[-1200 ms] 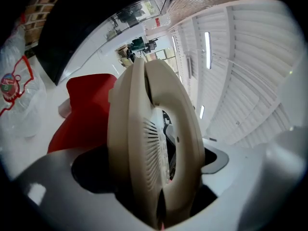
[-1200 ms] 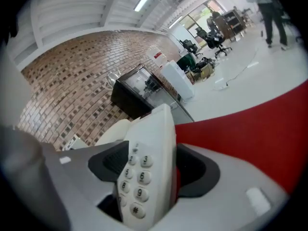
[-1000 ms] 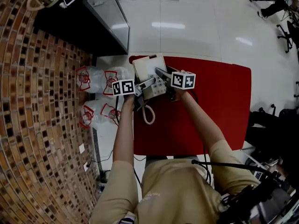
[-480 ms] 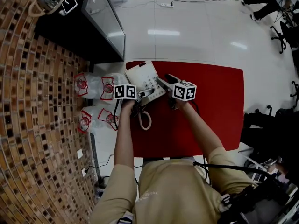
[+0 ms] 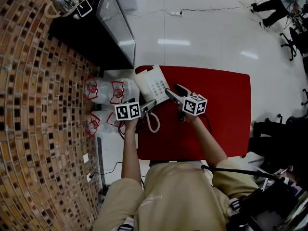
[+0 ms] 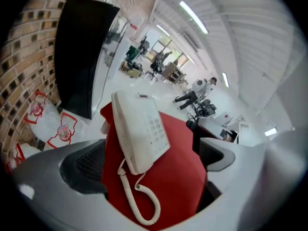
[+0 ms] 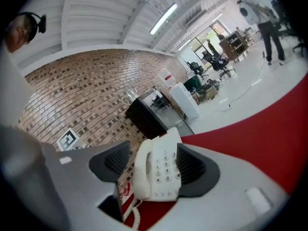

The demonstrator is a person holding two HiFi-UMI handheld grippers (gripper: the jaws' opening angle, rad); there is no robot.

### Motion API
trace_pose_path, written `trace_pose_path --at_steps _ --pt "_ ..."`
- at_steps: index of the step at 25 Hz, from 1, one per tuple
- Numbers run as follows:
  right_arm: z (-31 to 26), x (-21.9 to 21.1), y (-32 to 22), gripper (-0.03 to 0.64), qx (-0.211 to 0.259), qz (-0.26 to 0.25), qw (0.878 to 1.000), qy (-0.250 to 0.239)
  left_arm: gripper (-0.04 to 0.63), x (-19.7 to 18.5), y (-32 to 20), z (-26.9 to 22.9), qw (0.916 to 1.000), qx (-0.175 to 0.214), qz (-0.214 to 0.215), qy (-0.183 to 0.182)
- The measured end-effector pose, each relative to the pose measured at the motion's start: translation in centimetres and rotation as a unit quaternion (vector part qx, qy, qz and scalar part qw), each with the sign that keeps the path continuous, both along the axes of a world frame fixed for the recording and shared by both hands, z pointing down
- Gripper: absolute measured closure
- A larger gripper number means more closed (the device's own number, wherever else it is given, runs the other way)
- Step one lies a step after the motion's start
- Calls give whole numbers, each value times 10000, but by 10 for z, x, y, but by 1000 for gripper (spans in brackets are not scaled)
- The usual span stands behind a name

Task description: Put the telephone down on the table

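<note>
Left gripper (image 5: pixel 149 105): jaws opening and wide apart, with nothing pressed between the pads; the telephone lies beyond them. Right gripper (image 5: pixel 175 91): jaws spread, grasping nothing. Telephone (image 5: pixel 151 83): rests flat on the red table (image 5: pixel 226 114) at its far left corner, handset in the cradle, coiled cord (image 5: pixel 153 123) trailing over the red surface toward the person. Both grippers hang clear of it. Assessment: placement appears complete; what is left is only to draw the grippers away

Brick wall (image 5: pixel 33 105) on the left, glossy white floor (image 5: pixel 202 32), black cabinet (image 5: pixel 86 37) beside the wall, ceiling strip lights (image 6: pixel 192 16).
</note>
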State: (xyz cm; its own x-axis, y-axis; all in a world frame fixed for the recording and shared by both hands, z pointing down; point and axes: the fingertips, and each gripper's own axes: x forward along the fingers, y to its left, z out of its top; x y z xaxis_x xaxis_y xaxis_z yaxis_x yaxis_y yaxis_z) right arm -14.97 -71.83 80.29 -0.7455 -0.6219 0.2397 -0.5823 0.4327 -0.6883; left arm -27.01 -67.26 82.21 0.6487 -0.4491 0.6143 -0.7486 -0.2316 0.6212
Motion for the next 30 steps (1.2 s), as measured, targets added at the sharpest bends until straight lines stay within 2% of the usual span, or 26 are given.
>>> trace_pose_path --at_steps 2,4,7,9,11,13,14,16,18,21,25,30 --pt "-44 3 17 321 553 -65 9979 343 5 0 15 -44 9986 513 -88 40" --pt "-97 9 36 321 1243 -90 9890 803 6 4 32 -91 9943 1062 -98 59" --pt "-184 23 67 310 2251 65 9673 1167 8 15 55 -162 9784 2068 -58 -16" --pt "-235 35 89 305 2776 270 9523 1239 13 18 68 -205 9584 2836 -167 -279" --pt "-275 52 115 304 3172 564 9371 1343 56 20 87 -242 9311 3570 -405 -626" --pt "-305 75 144 304 3476 938 9202 1537 95 25 109 -271 9048 4104 -668 -913" --pt "-317 88 157 304 3591 1149 9114 1647 121 28 119 -282 8952 4271 -787 -1003" --pt "-337 112 179 305 3699 1546 8975 1837 153 34 137 -300 8837 4435 -1027 -1088" --pt "-347 132 197 305 3648 1846 8910 1975 208 39 151 -313 8772 4503 -1203 -1148" --pt "-339 149 213 307 3437 2052 8927 2071 272 52 163 -321 8679 4658 -1115 -1316" --pt "-328 155 223 310 3264 2103 8987 2039 272 74 170 -331 8574 4872 -814 -1441" --pt "-331 170 230 310 3197 2324 8956 2042 270 86 174 -343 8546 4970 -723 -1321"
